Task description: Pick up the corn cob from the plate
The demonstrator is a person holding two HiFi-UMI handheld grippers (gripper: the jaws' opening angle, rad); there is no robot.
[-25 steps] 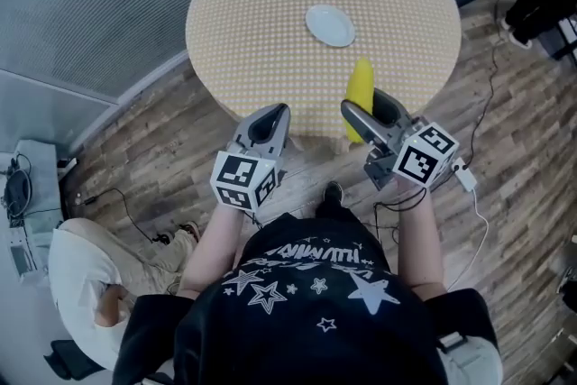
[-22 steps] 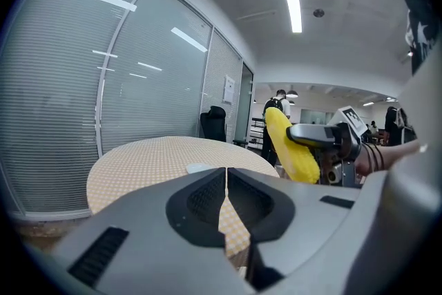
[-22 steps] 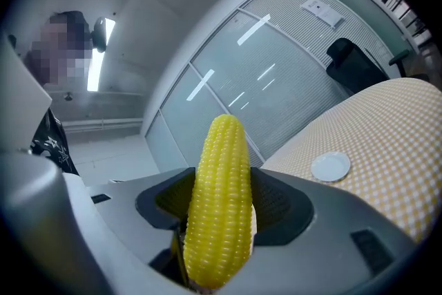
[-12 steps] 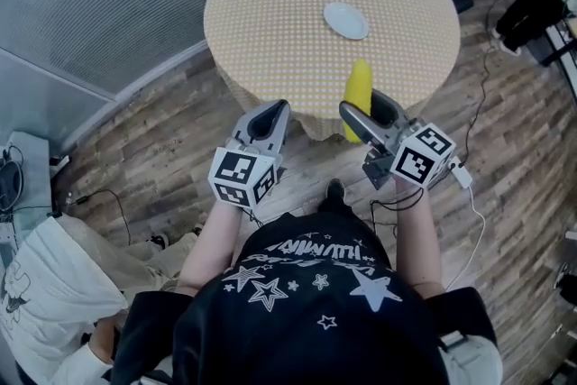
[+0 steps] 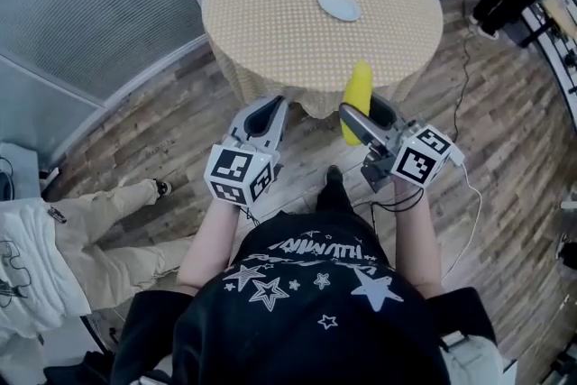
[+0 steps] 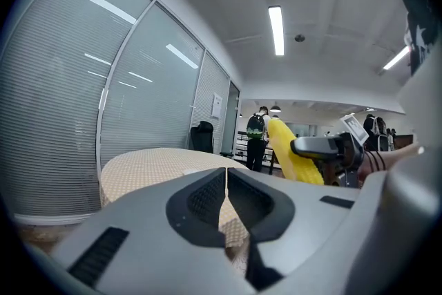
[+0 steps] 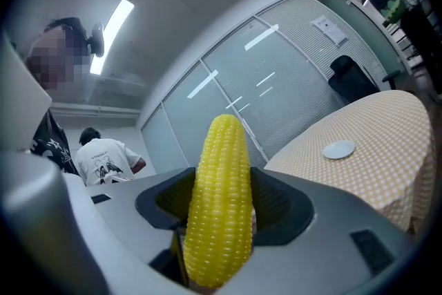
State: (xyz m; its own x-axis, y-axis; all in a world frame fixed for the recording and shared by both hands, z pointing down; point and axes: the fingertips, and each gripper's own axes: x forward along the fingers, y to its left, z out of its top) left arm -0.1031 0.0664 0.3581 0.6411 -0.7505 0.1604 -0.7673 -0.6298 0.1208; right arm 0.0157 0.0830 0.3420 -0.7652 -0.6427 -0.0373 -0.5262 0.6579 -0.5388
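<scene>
Left tool (image 5: 269, 111): jaws closed together, nothing between them, held near the worktop (image 5: 261, 13) edge.
Right tool (image 5: 365, 110): clenched on the corn cob (image 5: 358, 90). The cob lies lengthwise between the pads, tip projecting past the jaws.
Plate (image 5: 338, 5) sits on the worktop, well apart from the cob.

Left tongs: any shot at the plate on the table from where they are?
Probably not without stepping closer. The left tongs hang short of the table, and the plate lies well across its top. Nothing stands between them.
</scene>
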